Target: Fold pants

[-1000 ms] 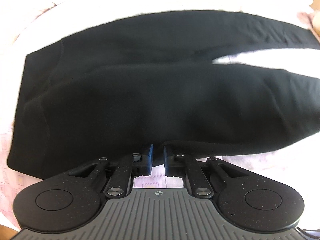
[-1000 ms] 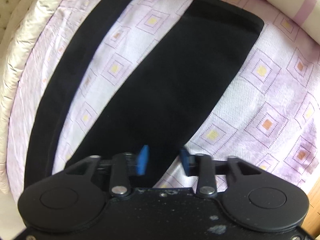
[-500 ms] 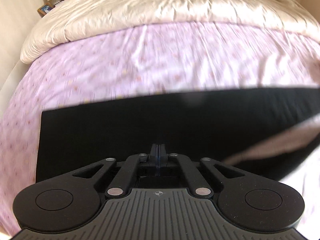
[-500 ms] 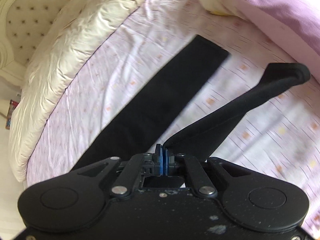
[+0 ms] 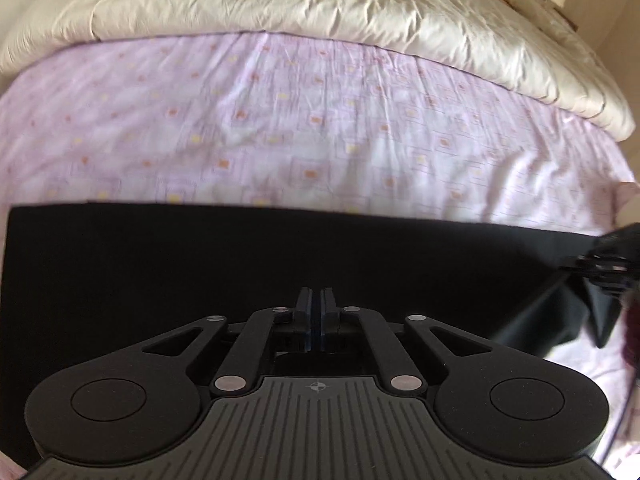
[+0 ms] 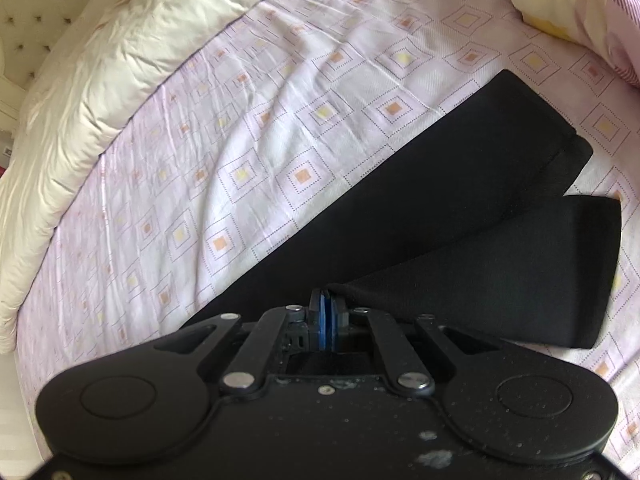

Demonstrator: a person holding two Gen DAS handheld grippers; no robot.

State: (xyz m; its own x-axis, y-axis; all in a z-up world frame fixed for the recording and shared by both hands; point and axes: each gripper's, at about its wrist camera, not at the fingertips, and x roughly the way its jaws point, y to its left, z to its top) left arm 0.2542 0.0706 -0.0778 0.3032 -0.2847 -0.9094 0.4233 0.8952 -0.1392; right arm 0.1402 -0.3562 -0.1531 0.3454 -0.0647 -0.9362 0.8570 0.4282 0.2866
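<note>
Now that both grippers have gone from open a second ago to clamped, I'm carrying one leg across the other. My left gripper [image 5: 317, 316] is pinching the black pants [image 5: 200, 264] near the waist end; my right gripper [image 6: 327, 320] grips the lifted leg [image 6: 500, 268], which now overlaps the far leg [image 6: 460, 168] lying flat on the pink bedsheet [image 6: 240, 120]. Hems don't line up yet (near hem sits short and askew). I judge the lengthwise fold about half done; next comes laying the leg down and aligning.

Black left claw [image 5: 316, 312], blue pads [image 6: 325, 322], silver screws, perhaps dust-specked.
</note>
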